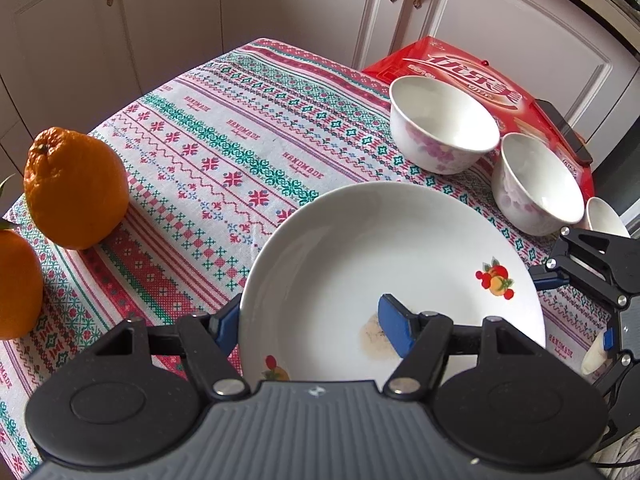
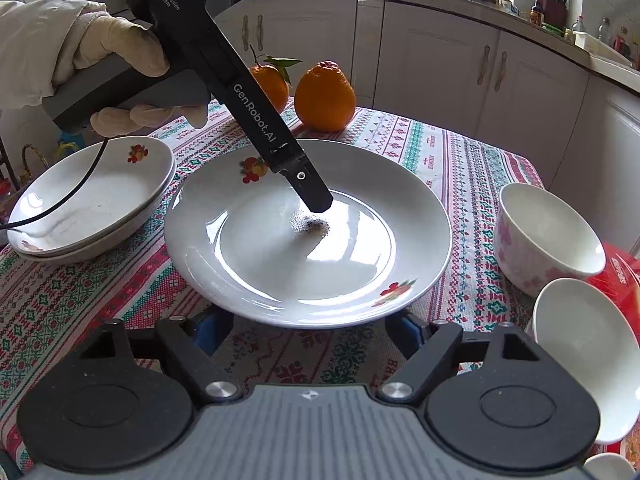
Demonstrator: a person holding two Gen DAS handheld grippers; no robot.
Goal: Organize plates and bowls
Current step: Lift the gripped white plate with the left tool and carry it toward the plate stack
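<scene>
One plate [image 1: 400, 240] is clamped at its rim by the left gripper [image 1: 310, 324]. One blue pad [image 1: 394, 330] is laid on the inside of the dish, beside a brownish stain [image 1: 374, 334]. The other pad [image 1: 226, 322] is set against the outside of the rim. In the right wrist view the same gripper is seen from the far side, held by a gloved hand [image 2: 100, 52], with its inner finger reaching down to the stain.

The right gripper [image 2: 310, 326] is held at the plate's near rim with its jaws apart and nothing clamped between them. Both fingertips are hidden beneath the rim, so it cannot be told whether the dish is touched by them.

The plate is at the middle of the table, over a patterned tablecloth [image 1: 220, 140], and is decorated with small fruit prints.

In the right wrist view, two stacked plates [image 2: 92, 200] of the same pattern are seen just to the left of it. To its right, two white bowls [image 2: 548, 240] with pink flowers are stood near each other. A red box [image 1: 460, 64] is lying behind the bowls. Two oranges [image 2: 326, 96] are placed at the far edge of the table, well apart from the bowls.
</scene>
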